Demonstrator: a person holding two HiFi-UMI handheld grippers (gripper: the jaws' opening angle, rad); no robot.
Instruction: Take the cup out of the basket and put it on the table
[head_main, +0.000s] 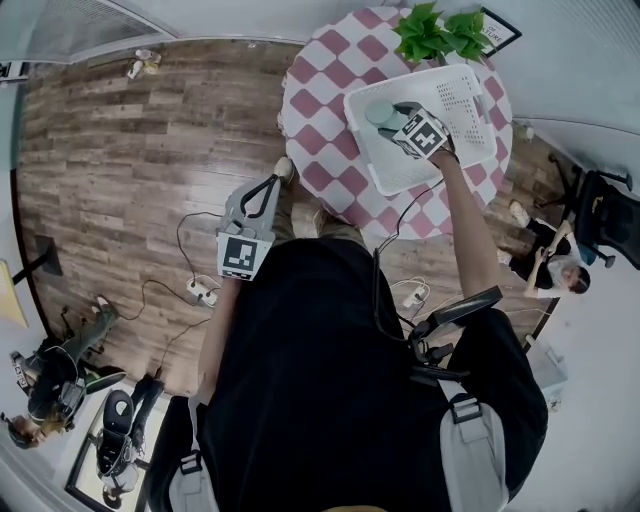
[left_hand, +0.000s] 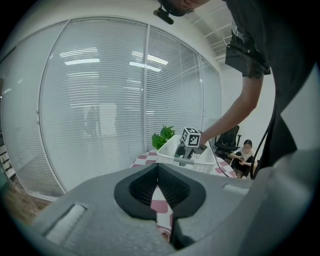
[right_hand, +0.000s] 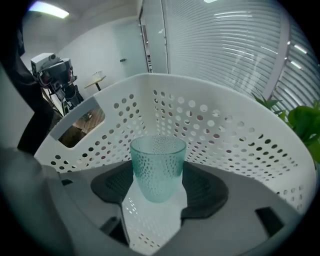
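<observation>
Checkered table's (head_main: 320, 130) basket (head_main: 470, 100) walls ring cup (right_hand: 157, 165) grasped by right hand-held gripper (right_hand: 159, 190); left hand-held gripper (left_hand: 159, 172) clenched.

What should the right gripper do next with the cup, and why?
Probably raise the cup straight up: the right gripper grips it, but the basket walls rise around it, blocking a sideways move to the table.
</observation>
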